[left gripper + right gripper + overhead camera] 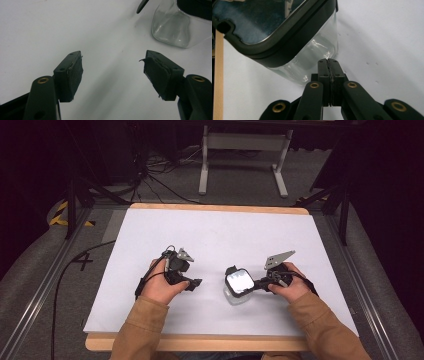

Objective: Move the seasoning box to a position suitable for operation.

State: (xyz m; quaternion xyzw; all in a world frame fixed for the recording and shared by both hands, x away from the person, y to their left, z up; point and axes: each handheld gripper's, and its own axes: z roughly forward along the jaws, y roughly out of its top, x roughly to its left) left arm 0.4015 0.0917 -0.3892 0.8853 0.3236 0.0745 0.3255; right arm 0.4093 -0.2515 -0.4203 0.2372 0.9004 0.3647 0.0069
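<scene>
A clear square container with a black-rimmed lid stands on the white table top, between the two hands. In the right gripper view its clear wall rises just beyond my right gripper, whose jaws are pressed flat together with nothing between them. In the high view that right gripper points left at the container's side. My left gripper lies to the left of the container, apart from it. Its jaws stand wide open over bare table in the left gripper view, with the container farther off.
The white sheet covers a wooden table with its front edge near the person's sleeves. Beyond the far edge are a grey frame, cables and dark floor. Black stands rise at the left and right.
</scene>
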